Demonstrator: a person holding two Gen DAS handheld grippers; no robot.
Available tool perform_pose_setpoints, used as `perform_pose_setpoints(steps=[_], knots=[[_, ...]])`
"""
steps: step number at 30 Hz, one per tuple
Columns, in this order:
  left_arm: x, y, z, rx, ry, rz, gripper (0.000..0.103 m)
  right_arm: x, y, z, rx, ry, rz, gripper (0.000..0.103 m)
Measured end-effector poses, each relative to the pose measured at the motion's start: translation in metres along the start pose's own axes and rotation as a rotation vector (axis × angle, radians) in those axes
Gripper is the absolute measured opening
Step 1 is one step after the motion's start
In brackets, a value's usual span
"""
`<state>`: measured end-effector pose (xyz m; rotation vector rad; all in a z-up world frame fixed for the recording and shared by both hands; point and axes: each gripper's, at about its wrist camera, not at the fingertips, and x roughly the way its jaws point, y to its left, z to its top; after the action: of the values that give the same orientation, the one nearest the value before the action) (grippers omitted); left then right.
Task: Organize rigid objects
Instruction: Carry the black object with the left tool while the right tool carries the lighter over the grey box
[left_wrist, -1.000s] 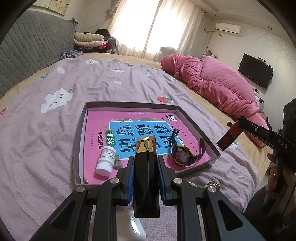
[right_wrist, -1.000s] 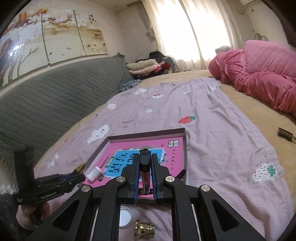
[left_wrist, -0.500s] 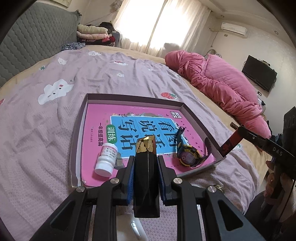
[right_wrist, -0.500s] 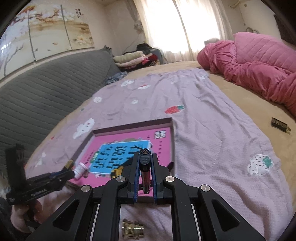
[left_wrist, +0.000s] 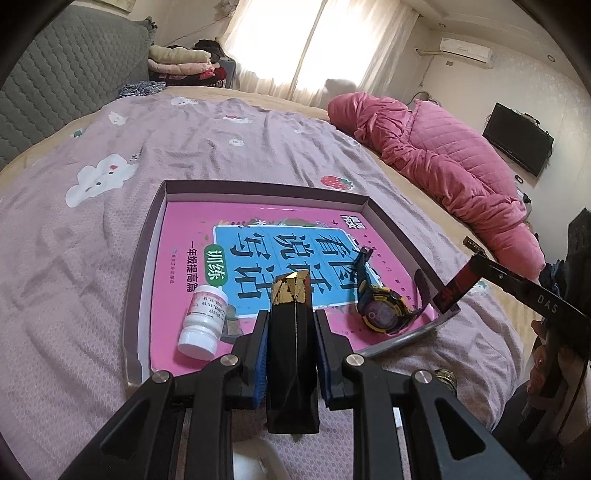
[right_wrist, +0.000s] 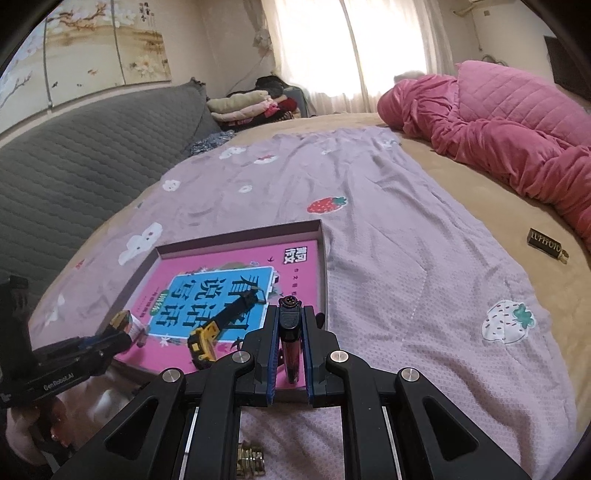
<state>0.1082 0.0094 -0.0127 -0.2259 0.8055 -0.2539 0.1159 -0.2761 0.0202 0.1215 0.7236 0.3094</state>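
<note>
Grippers nearer tray (left_wrist: 147, 258), lighter (right_wrist: 290, 343) lower

In the left wrist view the black faceted bottle (left_wrist: 292, 350) clamped in the left tongs (left_wrist: 291, 345) hides the near edge of the tray (left_wrist: 146, 254) and part of the pink book's (left_wrist: 184, 236) title. The white pill bottle (left_wrist: 204, 322) beside it carries print too small to read. A brass object (right_wrist: 251, 462) near the tray is cut off by the bottom edge of the right wrist view, and the right tongs (right_wrist: 290, 345) cover the tray's near corner there.
</note>
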Motion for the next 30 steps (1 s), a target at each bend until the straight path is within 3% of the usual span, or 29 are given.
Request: perform_pose_setpoints(steps=[30], knots=[[0.031,0.009,0.013,-0.036,0.0,0.018,0.022,0.008,0.005,-0.002,-0.024,0.008,-0.062,0.012]])
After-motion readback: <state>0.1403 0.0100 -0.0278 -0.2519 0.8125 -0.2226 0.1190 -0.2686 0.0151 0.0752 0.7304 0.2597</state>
